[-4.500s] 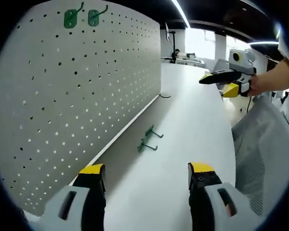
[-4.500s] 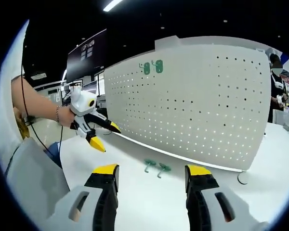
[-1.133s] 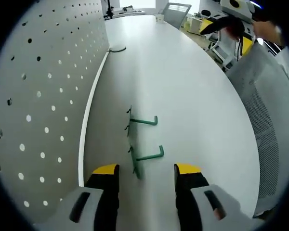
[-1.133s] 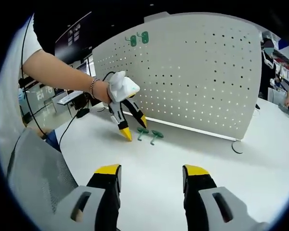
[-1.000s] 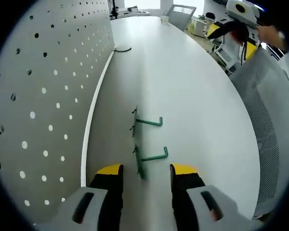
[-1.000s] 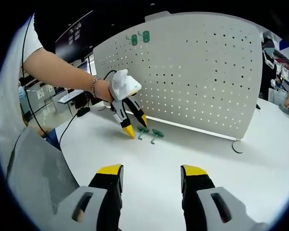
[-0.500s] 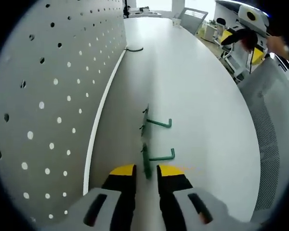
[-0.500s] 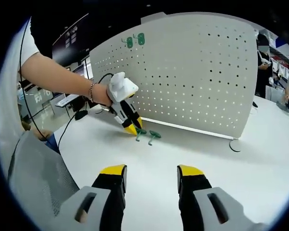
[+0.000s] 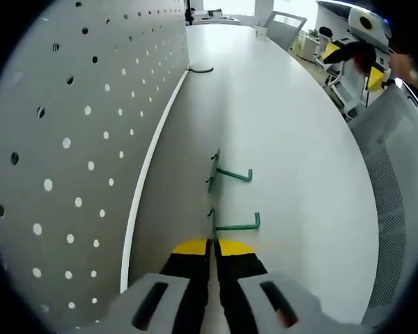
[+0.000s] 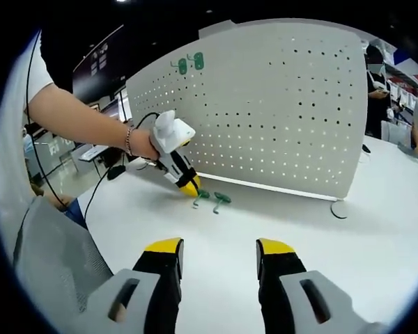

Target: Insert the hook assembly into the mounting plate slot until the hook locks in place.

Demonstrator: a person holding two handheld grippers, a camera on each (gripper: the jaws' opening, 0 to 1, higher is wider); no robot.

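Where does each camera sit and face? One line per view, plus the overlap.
Left gripper view: rides on the left gripper, low over the table, looking along the pegboard; own jaws closed on the near hook.
Right gripper view: rides on the right gripper, facing the pegboard front; own jaws open, person's arm at left.
Shared: near hook, far hook, pegboard, table.

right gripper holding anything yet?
No. In the right gripper view the right gripper stands open above the bare table, with both loose green hooks lying far ahead beside the left gripper.
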